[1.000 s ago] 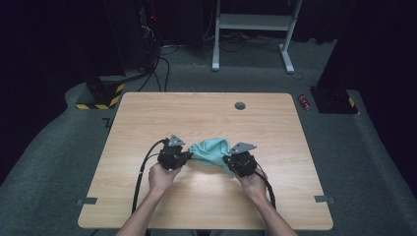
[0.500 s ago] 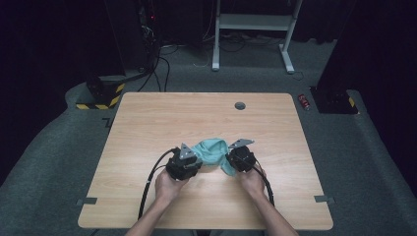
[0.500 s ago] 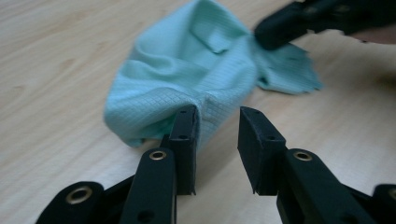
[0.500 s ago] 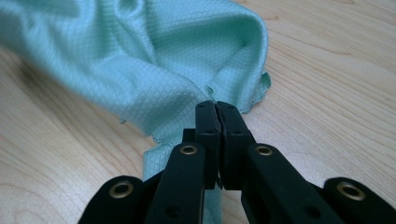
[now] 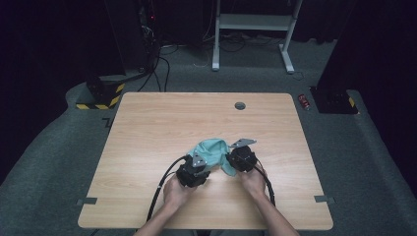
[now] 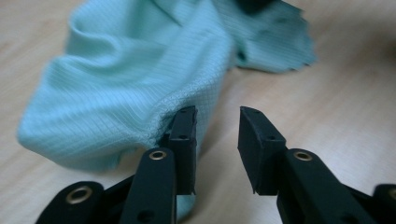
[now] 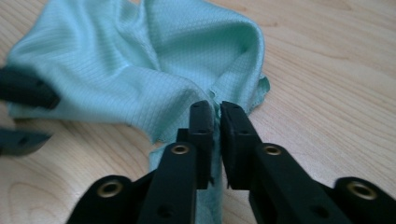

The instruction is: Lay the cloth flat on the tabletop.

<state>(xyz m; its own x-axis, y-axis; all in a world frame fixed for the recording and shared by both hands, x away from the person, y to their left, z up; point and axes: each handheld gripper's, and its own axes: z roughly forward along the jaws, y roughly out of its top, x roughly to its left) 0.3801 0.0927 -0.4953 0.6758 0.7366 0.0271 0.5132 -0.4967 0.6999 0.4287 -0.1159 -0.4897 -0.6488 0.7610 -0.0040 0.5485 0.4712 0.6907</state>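
Left gripper (image 6: 217,149) has just spread its jaws, nothing between them, the right gripper (image 7: 217,140) has been easing off the teal cloth (image 7: 140,60) edge still between its jaws, so that fold at six o'clock may slip free and flop.

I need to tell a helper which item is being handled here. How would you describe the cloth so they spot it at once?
Start at the wooden table. Near its front edge two black grippers face each other, and the cloth lies crumpled between them. It is the only soft, mint-green thing there, with a fine woven grid.
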